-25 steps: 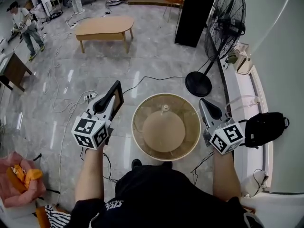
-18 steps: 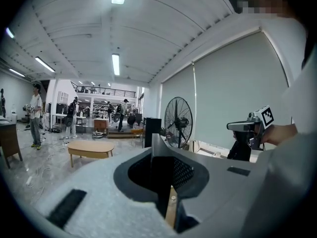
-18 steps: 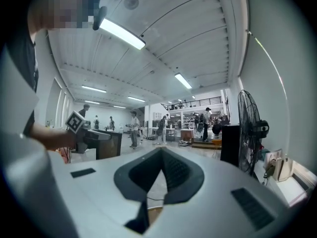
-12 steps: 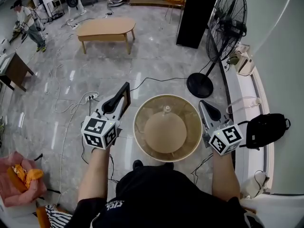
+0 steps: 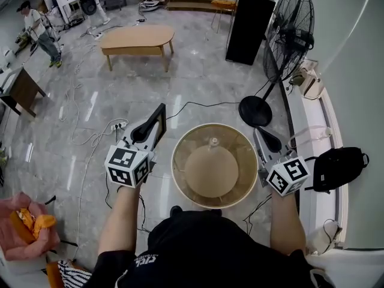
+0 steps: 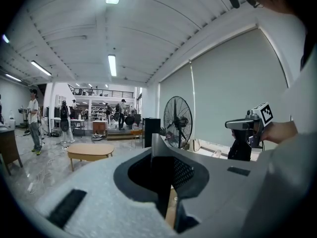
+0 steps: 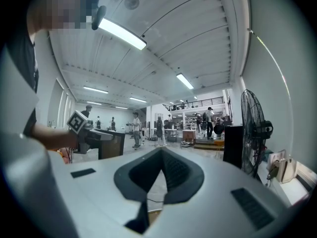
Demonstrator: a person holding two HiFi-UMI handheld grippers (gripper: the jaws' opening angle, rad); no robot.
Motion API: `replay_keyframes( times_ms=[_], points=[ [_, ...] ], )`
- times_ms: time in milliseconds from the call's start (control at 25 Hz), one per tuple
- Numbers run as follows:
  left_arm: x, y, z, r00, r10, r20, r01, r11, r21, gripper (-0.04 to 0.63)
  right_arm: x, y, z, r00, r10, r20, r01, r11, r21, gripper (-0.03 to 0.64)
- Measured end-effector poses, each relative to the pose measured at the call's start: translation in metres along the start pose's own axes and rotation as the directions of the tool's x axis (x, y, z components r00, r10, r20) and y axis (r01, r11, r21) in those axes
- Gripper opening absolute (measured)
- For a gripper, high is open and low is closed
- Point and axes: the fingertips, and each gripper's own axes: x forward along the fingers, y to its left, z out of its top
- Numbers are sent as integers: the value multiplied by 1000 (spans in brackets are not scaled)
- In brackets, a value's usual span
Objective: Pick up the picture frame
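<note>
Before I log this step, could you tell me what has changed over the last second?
Very little. The left gripper, shut on the picture frame, has edged slightly toward the round table, and the frame now looks more edge-on. Nothing was taken or let go. The right gripper stays shut and empty beside the table.

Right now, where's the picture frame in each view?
Head view: picture frame, left of centre, gripped by the left gripper.
Left gripper view: frame bottom centre, edge-on between the jaws.
Right gripper view: apparently the dark panel left of centre.
Shared landmark: standing fan, right of it everywhere.
</note>
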Motion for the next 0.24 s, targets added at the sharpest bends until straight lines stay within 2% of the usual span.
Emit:
replay_keyframes(
  times_ms=[240],
  points=[
    [1, -6, -2, 1000, -20, -5, 20, 1000, -23, 46, -3, 3, 6, 1000, 14, -11, -14, 1000, 4, 2]
  ],
)
